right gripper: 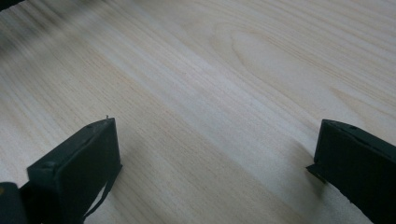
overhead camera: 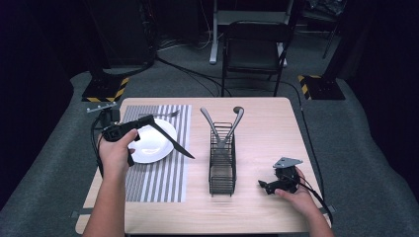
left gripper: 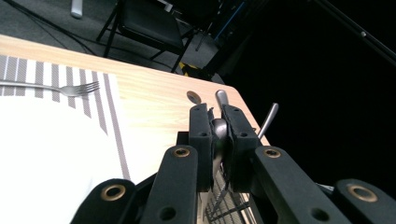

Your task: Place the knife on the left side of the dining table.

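Worktop [overhead camera: 267, 128] of pale wood, rectangular, carrying all the rest. On its left part, a grey-and-white striped fabric placemat [overhead camera: 163, 182], long side running away from the person. Right of the placemat, near the middle of the worktop, a tall narrow black wire caddy [overhead camera: 222, 173], upright, with two silver utensils [overhead camera: 210, 121] leaning out of its far end, one to each side. On the far half of the placemat, a round white plate [overhead camera: 150, 148], glossy and bare. Above the plate's left edge, the left gripper [overhead camera: 132, 132], carried in the person's left hand, jaws clenched tight on the handle end of a long slim dark-looking metal knife [overhead camera: 173, 143]. In the left gripper view, the left gripper [left gripper: 219, 135] with a silver strip of that knife [left gripper: 219, 128] pinched between the two black pads. Knife held off the surface, slanting across the plate from the jaws down to the right, tip out past the plate's rim over the stripes, well short of the caddy. Near the front right corner, the right gripper [overhead camera: 264, 185], low over bare wood in the right hand, grey plate on top; in the right gripper view, the right gripper [right gripper: 215, 154] with jaws released and spread wide, nothing between them. Beyond the plate, a slim silver fork [overhead camera: 158, 115] lying flat on the stripes, tines to the right, apart from the rim.
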Tool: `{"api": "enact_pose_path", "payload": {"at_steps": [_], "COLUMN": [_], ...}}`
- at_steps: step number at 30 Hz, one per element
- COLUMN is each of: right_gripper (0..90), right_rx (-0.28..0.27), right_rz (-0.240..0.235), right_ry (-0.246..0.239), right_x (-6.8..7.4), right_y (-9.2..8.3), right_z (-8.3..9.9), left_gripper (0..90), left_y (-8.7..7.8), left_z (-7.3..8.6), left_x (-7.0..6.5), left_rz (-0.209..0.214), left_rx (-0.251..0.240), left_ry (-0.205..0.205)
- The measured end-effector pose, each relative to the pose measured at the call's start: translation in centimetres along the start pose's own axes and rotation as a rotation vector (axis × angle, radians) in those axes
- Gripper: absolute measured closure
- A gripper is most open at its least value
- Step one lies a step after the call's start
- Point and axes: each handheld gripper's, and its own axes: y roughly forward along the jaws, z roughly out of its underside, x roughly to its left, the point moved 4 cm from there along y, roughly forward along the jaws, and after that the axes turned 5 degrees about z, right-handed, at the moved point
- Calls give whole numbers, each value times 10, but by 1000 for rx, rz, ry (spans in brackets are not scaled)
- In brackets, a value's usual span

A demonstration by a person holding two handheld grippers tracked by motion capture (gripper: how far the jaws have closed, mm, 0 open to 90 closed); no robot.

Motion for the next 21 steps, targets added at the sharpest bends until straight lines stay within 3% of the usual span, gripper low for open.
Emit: {"api": "enact_pose_path", "payload": {"at_steps": [21], "right_gripper": [0], "right_rx": [0], "right_rz": [0], "right_ry": [0], "right_x": [0], "right_y": [0], "right_z": [0], "left_gripper": [835], "left_y": [-15], "left_z": [21], "left_x": [38], "left_rz": [-69], "left_rx": [-2], "left_ry": [-48]}}
